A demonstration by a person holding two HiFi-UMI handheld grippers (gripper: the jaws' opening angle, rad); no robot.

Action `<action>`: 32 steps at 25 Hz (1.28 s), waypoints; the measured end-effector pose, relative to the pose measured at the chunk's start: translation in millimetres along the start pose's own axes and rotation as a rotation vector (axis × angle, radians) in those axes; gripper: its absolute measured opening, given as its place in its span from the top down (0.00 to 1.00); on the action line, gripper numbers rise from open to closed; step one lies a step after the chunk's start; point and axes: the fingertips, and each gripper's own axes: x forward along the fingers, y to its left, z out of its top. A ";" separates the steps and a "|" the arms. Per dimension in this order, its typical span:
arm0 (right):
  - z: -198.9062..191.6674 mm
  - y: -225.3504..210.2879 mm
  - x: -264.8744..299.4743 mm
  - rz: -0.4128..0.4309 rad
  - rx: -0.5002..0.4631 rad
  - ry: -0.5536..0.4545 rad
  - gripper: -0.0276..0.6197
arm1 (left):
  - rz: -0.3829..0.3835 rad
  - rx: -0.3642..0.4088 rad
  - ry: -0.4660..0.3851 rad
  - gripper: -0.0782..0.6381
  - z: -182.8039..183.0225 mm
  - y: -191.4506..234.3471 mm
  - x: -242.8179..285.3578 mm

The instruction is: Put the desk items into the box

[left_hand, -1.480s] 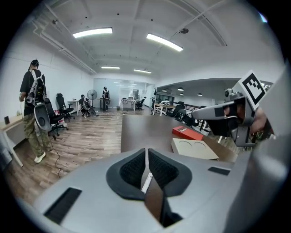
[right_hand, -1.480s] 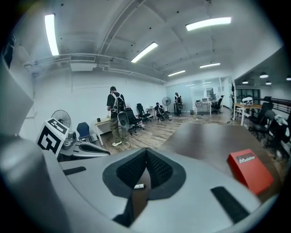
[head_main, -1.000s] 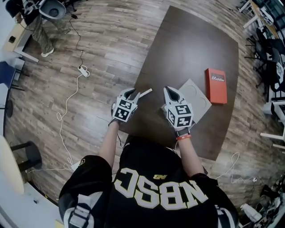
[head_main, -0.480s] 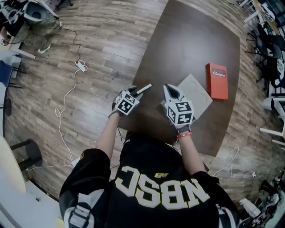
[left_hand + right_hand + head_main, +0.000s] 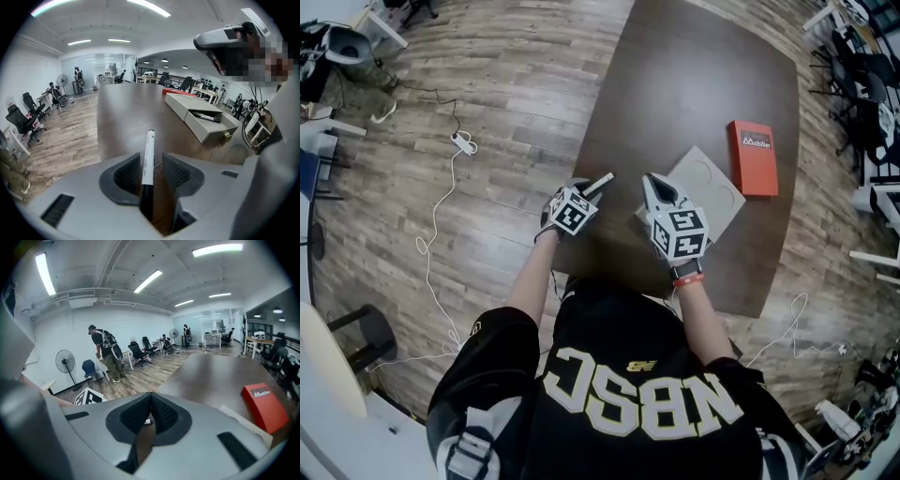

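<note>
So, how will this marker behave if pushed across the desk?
The marker looks round and smooth, so it would probably roll sideways on the flat desk. It seems a slim, stiff tube, so likely light and perhaps slippery to grip.

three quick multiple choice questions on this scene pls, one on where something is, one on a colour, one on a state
1. Where is the red box?
A on the floor
B on the table, beside the grey drawer box
C inside the drawer

2. What colour is the barrel of the marker between the left gripper's jaws?
A white
B yellow
C blue

3. How do the right gripper's jaws stand?
A wide apart
B clamped on the red box
C together, holding nothing

Answers:
1 B: the head view shows it lying on the tabletop next to the grey box.
2 A: the left gripper view shows a white barrel with a black end, between jaws that have just been opening.
3 C: the right gripper view shows its pads meeting.
</note>
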 end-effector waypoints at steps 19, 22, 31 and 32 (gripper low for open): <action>3.3 -19.7 -31.8 -0.077 0.057 -0.062 0.94 | 0.044 0.006 0.029 0.79 -0.6 4.4 7.1; 7.4 -23.5 -37.9 -0.085 0.062 -0.083 0.94 | 0.064 0.022 0.014 0.79 12.8 4.4 -0.2; 12.7 -30.0 -53.1 -0.089 0.085 -0.127 0.94 | 0.092 0.063 -0.026 0.79 54.1 -3.6 -36.9; 13.4 -31.2 -54.9 -0.089 0.088 -0.132 0.94 | 0.090 0.065 -0.031 0.79 57.6 -5.4 -40.9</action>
